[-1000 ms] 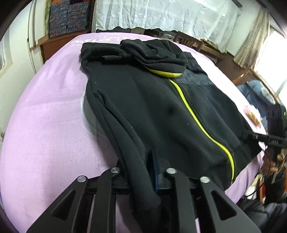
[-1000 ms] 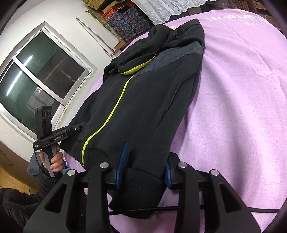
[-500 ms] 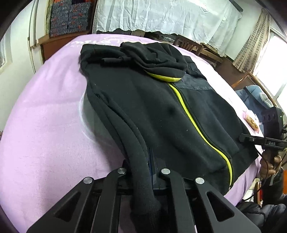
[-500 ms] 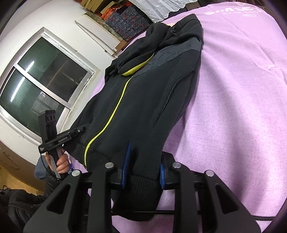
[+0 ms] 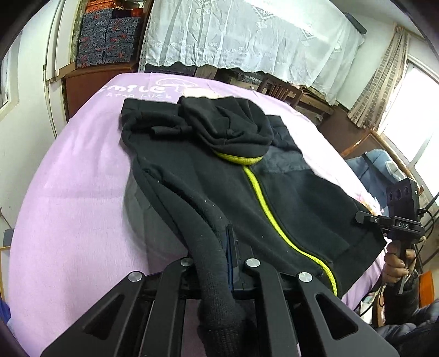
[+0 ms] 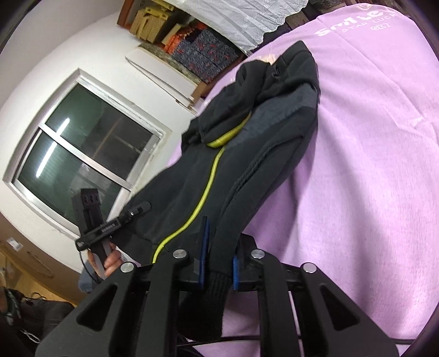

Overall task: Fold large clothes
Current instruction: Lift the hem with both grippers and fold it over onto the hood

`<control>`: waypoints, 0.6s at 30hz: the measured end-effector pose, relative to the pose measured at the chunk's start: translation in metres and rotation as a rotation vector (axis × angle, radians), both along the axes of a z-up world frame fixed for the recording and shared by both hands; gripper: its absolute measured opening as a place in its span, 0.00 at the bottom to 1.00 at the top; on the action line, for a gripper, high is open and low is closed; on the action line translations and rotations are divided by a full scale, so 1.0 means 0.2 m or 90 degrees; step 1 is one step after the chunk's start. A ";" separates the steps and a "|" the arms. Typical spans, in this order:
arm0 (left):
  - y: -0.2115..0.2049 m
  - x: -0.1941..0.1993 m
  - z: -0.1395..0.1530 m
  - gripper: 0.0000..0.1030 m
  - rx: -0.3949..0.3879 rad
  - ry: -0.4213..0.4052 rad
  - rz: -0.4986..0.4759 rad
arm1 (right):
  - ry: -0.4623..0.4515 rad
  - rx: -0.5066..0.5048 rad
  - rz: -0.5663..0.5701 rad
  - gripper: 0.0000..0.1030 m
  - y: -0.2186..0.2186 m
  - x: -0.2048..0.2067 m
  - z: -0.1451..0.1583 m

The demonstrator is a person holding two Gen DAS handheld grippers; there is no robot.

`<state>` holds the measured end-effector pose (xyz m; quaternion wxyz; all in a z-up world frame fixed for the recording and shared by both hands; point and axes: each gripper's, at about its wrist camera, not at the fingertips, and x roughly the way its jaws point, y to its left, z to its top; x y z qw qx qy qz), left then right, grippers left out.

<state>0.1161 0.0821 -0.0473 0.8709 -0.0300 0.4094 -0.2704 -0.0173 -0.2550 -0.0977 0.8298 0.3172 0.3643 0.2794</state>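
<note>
The black zip hoodie point(image 5: 219, 197) fills mid-frame on the lilac bed point(image 5: 82, 208) — thick, limp fleece. The left claw point(image 5: 219, 263) pinches a cuff; the right claw point(image 6: 219, 263) is closing on the other ribbed cuff — firm holds.

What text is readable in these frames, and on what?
"STAR LUCK": white print on the pink-purple fleece blanket, far end.
Larger white word above it: starts "Sm", rest too distorted to read for sure.
"DAS": small label on the other black handheld claw's body, seen from the left wrist.
White label on the left claw's bar, right wrist view: too blurred.
</note>
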 end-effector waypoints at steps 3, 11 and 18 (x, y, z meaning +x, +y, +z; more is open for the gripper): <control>0.00 0.05 0.09 0.07 -0.009 -0.018 -0.001 | -0.014 0.016 0.001 0.12 -0.02 0.05 0.07; -0.05 0.35 0.35 0.07 -0.020 -0.045 0.010 | -0.071 0.032 -0.010 0.12 -0.06 0.30 0.36; -0.08 0.76 0.38 0.07 -0.047 0.010 0.039 | -0.073 0.057 -0.042 0.12 -0.13 0.69 0.50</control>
